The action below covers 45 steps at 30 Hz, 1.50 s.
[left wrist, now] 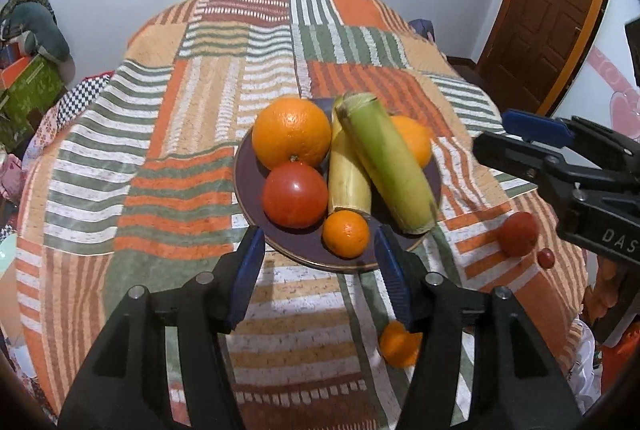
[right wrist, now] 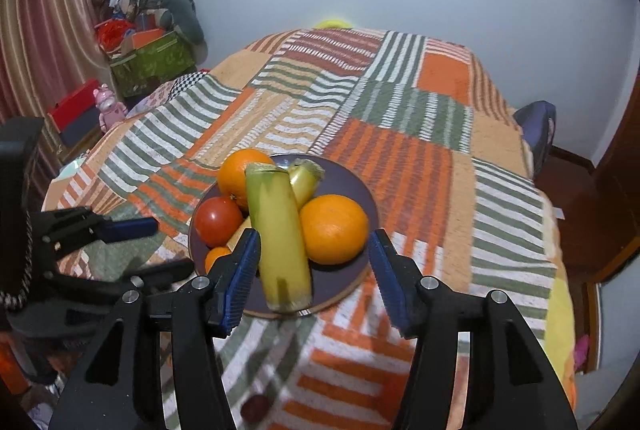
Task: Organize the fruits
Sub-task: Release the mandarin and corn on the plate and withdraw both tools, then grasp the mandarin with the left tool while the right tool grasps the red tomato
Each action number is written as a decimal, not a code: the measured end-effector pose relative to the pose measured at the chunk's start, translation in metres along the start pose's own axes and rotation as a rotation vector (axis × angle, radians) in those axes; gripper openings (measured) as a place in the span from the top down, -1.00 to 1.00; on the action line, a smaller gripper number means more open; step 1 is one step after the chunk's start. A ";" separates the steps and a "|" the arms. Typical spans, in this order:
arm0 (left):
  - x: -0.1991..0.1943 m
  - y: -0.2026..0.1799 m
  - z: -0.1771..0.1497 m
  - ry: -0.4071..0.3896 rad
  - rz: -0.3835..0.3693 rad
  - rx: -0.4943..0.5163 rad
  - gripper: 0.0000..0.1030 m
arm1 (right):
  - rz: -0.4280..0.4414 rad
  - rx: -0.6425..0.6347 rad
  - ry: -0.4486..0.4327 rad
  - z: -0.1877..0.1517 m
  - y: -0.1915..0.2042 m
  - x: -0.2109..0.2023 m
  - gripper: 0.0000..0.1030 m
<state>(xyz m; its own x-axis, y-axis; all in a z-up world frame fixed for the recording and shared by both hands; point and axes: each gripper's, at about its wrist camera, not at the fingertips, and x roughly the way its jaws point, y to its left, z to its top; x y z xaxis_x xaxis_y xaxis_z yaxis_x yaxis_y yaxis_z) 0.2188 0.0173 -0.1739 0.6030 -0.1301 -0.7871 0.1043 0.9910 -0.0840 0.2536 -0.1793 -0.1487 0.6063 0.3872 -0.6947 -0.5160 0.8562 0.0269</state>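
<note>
Between the left claw's [left wrist: 320,254] parted pads nothing is held; the near plate [left wrist: 280,242] rim and a small mandarin [left wrist: 346,233] sit just ahead of the gap. The right claw [right wrist: 314,262] also stands apart and unloaded, with the green banana's [right wrist: 280,230] near end in the gap but untouched by either pad.

Plate contents, left wrist view:
- Large orange [left wrist: 292,132] at 11 o'clock.
- Tomato [left wrist: 295,195] at 8 o'clock, touching the orange.
- Yellow banana [left wrist: 348,178] at centre, beside the tomato.
- Green banana, laid across from 12 to 4 o'clock, leaning on the yellow one.
- Second orange [left wrist: 414,144] at 2 o'clock, partly hidden behind the green banana.
- Mandarin at 6 o'clock.

Off the plate, on the striped surface [left wrist: 120,190]:
- Second mandarin [left wrist: 396,346] near the left claw's right finger.
- Red tomato [left wrist: 518,233] at 4 o'clock, under the right claw.
- Small dark-red fruit [left wrist: 546,257] just beside it.

A blurred dark-red fruit [right wrist: 256,408] lies below the right claw in its own view.
</note>
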 end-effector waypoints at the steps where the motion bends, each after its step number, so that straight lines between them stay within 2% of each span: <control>1: -0.004 -0.001 0.000 -0.005 0.000 0.002 -0.10 | -0.008 0.005 -0.005 -0.003 -0.003 -0.006 -0.03; 8: -0.022 -0.014 -0.016 -0.010 -0.010 0.016 -0.10 | -0.088 0.029 -0.019 -0.025 -0.021 -0.038 -0.21; 13: -0.022 -0.024 -0.031 0.019 -0.027 0.023 -0.10 | -0.124 0.072 0.020 -0.046 -0.039 -0.044 -0.22; 21: -0.012 -0.038 -0.051 0.080 -0.044 0.030 -0.10 | -0.108 0.135 0.109 -0.084 -0.047 -0.032 -0.22; 33: 0.010 -0.044 -0.062 0.142 -0.067 0.017 -0.10 | -0.078 0.191 0.168 -0.103 -0.059 -0.007 -0.22; 41: 0.016 -0.047 -0.061 0.156 -0.104 0.023 0.21 | -0.053 0.202 0.187 -0.102 -0.061 0.007 -0.21; 43: 0.016 -0.048 -0.061 0.155 -0.112 0.026 0.27 | -0.048 0.205 0.192 -0.101 -0.062 0.010 -0.15; 45: 0.016 -0.049 -0.060 0.154 -0.111 0.029 0.27 | -0.035 0.207 0.203 -0.101 -0.062 0.013 0.11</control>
<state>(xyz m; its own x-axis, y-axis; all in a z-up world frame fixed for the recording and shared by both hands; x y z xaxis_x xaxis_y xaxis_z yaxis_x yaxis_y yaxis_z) 0.1756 -0.0310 -0.2191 0.4588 -0.2298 -0.8583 0.1878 0.9692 -0.1592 0.2325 -0.2624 -0.2316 0.4769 0.2979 -0.8269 -0.3496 0.9275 0.1325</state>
